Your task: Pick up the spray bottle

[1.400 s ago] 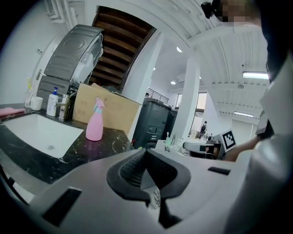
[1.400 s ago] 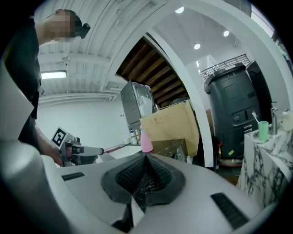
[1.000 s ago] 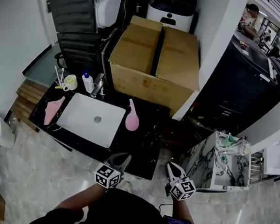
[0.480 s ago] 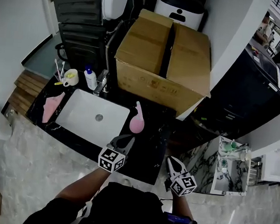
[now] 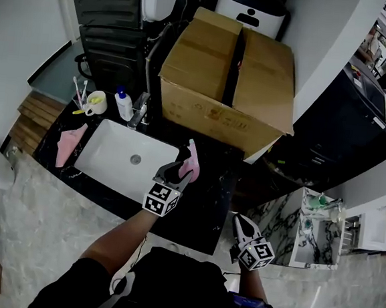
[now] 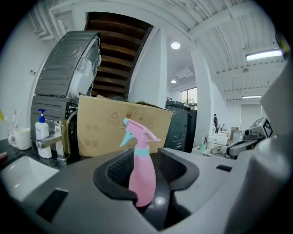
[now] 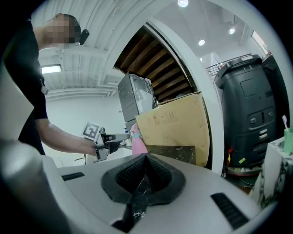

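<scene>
A black counter [image 5: 205, 208] with a white sink [image 5: 115, 156] sunk in it stands on a pale marbled floor [image 5: 40, 217], in a narrow corner between white walls. At 9 o'clock of the sink a pink cloth [image 5: 68, 144] lies on the counter; at 11 o'clock stands a cup [image 5: 95, 101] with brushes, and at 12 o'clock a pump bottle [image 5: 124, 105] beside the tap [image 5: 140, 112]. The left gripper [image 5: 178, 172] reaches over the counter at 3 o'clock of the sink. Its jaws have just been opening and stand wide apart. The left gripper view shows the pink spray bottle [image 5: 193, 165] upright in the gap between them, trigger head above the pads. The pads do not press on it, and whether one brushes it cannot be told. The bottle stands on the counter, just off the sink's right edge. At 12 o'clock of the bottle a big cardboard box [image 5: 233, 80] rests on the counter's back, close behind it. The right gripper [image 5: 239, 220] hangs at 5 o'clock of the bottle, off the counter's front corner, jaws together and holding nothing. At 3 o'clock of it stands a marbled rack [image 5: 287, 225], and beyond that, at 1 o'clock, a black machine [image 5: 344, 109].
</scene>
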Demonstrator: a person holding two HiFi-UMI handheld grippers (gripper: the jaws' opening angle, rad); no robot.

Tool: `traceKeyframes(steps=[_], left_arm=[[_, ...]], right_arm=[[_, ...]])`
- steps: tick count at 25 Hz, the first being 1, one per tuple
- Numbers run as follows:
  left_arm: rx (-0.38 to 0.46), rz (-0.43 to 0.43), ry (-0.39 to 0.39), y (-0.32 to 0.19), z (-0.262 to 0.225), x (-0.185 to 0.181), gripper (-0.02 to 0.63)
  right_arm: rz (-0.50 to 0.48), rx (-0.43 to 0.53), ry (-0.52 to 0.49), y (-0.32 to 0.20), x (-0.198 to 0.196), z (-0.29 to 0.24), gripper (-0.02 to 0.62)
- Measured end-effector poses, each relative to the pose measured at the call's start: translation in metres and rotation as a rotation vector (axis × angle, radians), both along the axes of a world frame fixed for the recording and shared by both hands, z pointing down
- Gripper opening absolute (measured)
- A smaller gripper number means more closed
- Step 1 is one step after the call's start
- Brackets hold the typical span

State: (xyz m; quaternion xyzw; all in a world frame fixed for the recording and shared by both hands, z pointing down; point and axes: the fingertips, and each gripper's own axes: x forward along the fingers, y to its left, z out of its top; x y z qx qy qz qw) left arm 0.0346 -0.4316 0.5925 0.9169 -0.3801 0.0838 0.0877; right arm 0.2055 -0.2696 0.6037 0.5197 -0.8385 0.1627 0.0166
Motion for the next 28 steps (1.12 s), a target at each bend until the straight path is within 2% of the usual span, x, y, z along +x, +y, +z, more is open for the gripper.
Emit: traceKeyframes(steps=[6,9,14,19,25,28], left_arm=[[0.018,0.045,-0.042,-0.020,0.004,0.014,0.184],[0.029,0.046,-0.049,-0.027,0.004,0.019,0.184],[0.017,0.027,-0.075,-0.035,0.011,0.023,0.177],[0.023,0.015,-0.065,-0.033,0.007,0.024,0.141],[0.038,0.030,-0.038,-0.015,-0.004,0.025,0.135],[0.034,0.036,-0.022,-0.001,-0.010,0.023,0.133]], right_arm=[[0.056,-0.046,-0.003,0.017,0.014,0.011,0.026],[0.088,-0.060,-0.032,0.024,0.018,0.012,0.026],[0.125,-0.061,-0.016,0.031,0.027,0.014,0.026],[0.148,-0.064,-0.004,0.037,0.034,0.015,0.026],[0.143,-0.079,-0.033,0.037,0.032,0.015,0.026],[0.128,-0.074,-0.016,0.035,0.033,0.019,0.026]])
